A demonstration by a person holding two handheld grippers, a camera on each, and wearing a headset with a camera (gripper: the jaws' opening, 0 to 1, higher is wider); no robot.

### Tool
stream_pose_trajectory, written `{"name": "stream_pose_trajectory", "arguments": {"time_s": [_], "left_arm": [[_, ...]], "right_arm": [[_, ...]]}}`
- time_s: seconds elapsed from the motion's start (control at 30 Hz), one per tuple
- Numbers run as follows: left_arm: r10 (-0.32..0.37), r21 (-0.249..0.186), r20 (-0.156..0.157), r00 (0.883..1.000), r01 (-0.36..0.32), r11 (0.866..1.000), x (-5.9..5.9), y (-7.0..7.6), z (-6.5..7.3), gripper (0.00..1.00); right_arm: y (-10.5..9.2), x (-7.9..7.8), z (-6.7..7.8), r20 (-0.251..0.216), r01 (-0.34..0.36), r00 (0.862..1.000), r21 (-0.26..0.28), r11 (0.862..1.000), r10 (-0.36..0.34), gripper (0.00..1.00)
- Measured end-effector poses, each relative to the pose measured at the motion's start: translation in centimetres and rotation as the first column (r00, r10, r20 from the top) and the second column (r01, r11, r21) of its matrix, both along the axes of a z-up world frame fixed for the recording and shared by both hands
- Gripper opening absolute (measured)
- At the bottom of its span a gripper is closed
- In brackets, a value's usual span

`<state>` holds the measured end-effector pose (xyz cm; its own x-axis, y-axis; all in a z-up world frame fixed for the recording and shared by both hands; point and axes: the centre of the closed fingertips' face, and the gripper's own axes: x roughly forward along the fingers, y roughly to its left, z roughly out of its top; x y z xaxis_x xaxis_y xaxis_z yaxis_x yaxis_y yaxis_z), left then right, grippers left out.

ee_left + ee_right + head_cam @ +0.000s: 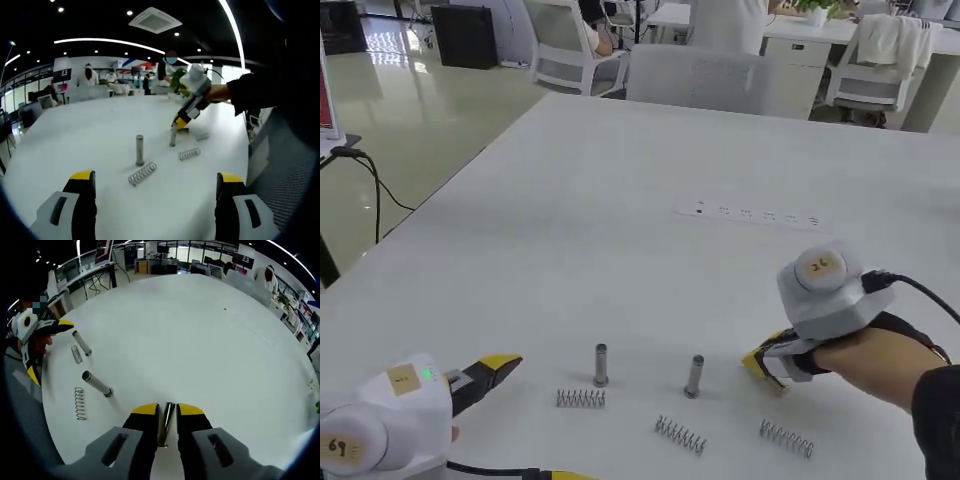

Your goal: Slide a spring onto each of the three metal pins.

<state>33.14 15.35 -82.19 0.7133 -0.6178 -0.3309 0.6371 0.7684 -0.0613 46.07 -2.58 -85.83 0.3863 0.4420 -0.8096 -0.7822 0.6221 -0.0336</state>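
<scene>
Your R gripper pinches a pin, seemingly; L gripper wide, spring at 12 o'clock; open table beyond.

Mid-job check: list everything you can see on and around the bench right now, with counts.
Table: one, white.
Standing pins: two, silver, upright on the table's near part, set apart.
Held pin: one, silver, between the jaws of the right tool.
Springs: three, silver, lying on the table nearer than the standing pins, none on a pin.
Power strip: one, white, flat, farther back on the table.
Chairs: several, pale, beyond the far edge.
Left tool: one, grey with yellow tips, jaws open, holding nothing.
Right tool: one, same colours, closed on the held pin.
Hand: one, gripping the right tool.
</scene>
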Motion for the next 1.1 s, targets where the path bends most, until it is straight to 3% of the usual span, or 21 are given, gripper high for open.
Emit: {"name": "stream_pose_trajectory", "arguments": {"time_s": [0.33, 0.8, 1.1], "left_arm": [[0.002, 0.000, -0.005, 1.000, -0.002, 1.000, 0.0, 0.2, -0.1, 0.98], [0.000, 0.003, 0.000, 1.000, 0.000, 1.000, 0.1, 0.1, 0.0, 0.98], [0.002, 0.002, 0.011, 1.000, -0.002, 1.000, 0.1, 0.1, 0.3, 0.98]], "right_arm": [[-0.4, 0.0, -0.7, -0.042, 0.048, 0.998, -0.024, 0.999, -0.049, 0.07], [-0.3, -0.3, -0.6, -0.024, 0.038, 0.999, -0.053, 0.998, -0.039, 0.05], [-0.4, -0.7, 1.5, 0.018, 0.028, 0.999, -0.032, 0.999, -0.028, 0.05]]}}
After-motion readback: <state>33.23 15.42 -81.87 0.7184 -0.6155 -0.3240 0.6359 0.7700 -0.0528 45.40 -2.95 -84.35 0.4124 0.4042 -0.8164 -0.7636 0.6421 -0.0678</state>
